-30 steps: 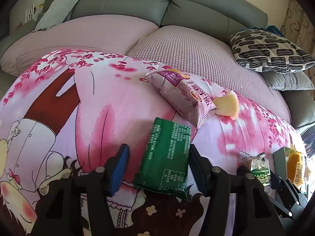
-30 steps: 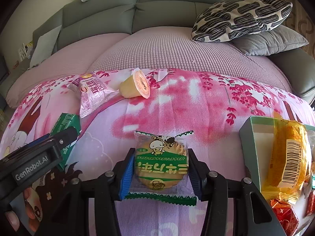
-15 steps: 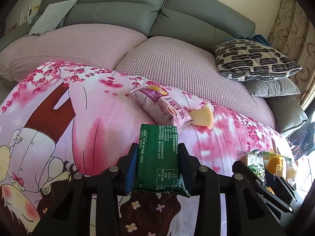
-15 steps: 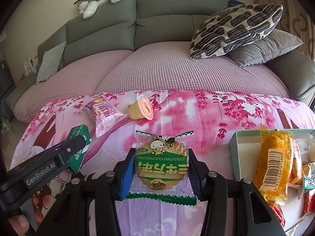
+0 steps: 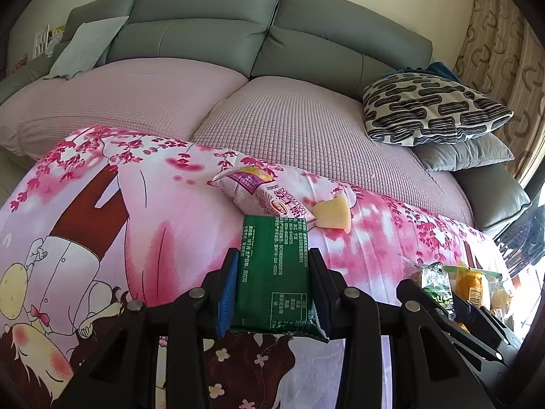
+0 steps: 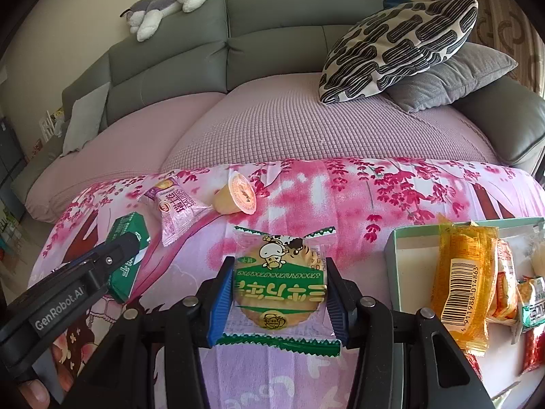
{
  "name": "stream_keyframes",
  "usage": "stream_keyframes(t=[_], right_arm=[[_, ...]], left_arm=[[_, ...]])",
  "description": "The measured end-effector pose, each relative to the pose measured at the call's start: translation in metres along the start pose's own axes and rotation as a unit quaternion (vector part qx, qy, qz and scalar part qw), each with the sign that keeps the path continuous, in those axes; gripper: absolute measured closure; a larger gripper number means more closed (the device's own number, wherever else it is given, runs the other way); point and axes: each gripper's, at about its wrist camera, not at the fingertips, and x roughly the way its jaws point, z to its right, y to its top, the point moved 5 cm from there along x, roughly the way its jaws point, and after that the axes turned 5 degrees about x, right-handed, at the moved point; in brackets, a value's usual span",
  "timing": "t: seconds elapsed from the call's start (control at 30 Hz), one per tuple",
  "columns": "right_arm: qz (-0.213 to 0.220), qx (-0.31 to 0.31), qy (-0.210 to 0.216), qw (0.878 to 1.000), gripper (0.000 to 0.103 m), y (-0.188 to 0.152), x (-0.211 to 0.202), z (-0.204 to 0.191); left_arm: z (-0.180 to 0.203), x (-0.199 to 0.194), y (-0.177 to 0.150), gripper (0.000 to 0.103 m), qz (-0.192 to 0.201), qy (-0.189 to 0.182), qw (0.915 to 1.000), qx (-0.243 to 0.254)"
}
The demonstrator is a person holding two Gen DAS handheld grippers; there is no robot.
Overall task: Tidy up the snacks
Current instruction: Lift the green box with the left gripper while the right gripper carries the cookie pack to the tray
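Note:
My left gripper (image 5: 272, 269) is shut on a green snack packet (image 5: 274, 272) and holds it above the pink printed cloth (image 5: 153, 211); the packet also shows in the right wrist view (image 6: 127, 255). My right gripper (image 6: 280, 276) is shut on a round biscuit in a green-and-clear wrapper (image 6: 281, 279), lifted over the cloth. A purple snack bag (image 5: 259, 194) and a yellow jelly cup (image 5: 332, 216) lie on the cloth beyond. A pale green box (image 6: 395, 266) at the right holds several snacks, with an orange packet (image 6: 463, 276) on top.
A grey sofa with a lilac cover (image 6: 306, 126) runs behind the cloth. A patterned cushion (image 6: 395, 47) on a grey cushion sits at its right end. A plush toy (image 6: 167, 3) lies on the sofa back.
The left gripper closed on the green packet and lifted it off the cloth. The right gripper rose with the biscuit held, so more of the sofa shows.

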Motion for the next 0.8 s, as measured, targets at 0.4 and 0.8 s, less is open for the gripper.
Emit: stream_keyframes(t=[0.4, 0.8], right_arm=[[0.053, 0.083, -0.051, 0.994, 0.051, 0.027, -0.036, 0.072], [0.096, 0.219, -0.15, 0.959, 0.051, 0.029, -0.078, 0.192]], left_arm=[[0.089, -0.002, 0.01, 0.062, 0.008, -0.056, 0.996, 0.07], [0.201, 0.024, 0.006, 0.062, -0.014, -0.122, 0.9817, 0.146]])
